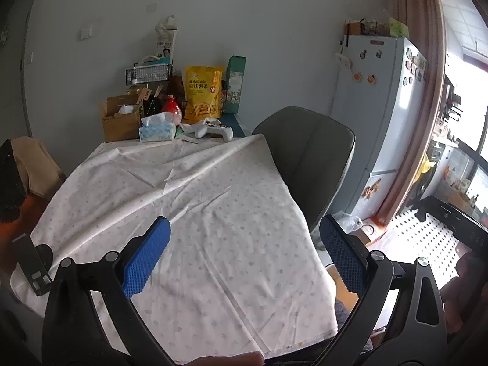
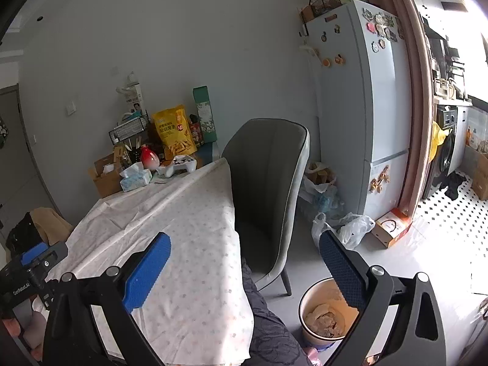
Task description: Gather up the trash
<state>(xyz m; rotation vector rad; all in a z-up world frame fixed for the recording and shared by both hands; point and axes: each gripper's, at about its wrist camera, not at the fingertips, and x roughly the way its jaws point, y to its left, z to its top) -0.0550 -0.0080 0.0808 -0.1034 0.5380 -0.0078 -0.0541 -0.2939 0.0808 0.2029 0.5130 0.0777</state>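
Note:
My left gripper point(image 1: 244, 253) is open and empty above the white dotted tablecloth point(image 1: 183, 201). My right gripper point(image 2: 244, 265) is open and empty, held over the table's right edge. A round trash bin point(image 2: 317, 332) stands on the floor below it, with crumpled tissue point(image 2: 323, 320) inside. The left gripper point(image 2: 33, 262) also shows at the left edge of the right wrist view. No loose trash shows on the cloth in front of the grippers.
At the table's far end stand a tissue box point(image 1: 157, 131), a white game controller point(image 1: 213, 129), a yellow snack bag point(image 1: 202, 93), a cardboard box point(image 1: 120, 119) and a wire basket point(image 1: 148, 73). A grey chair point(image 2: 268, 189) stands right of the table. A fridge point(image 2: 363, 100) and plastic bags point(image 2: 344, 225) lie beyond.

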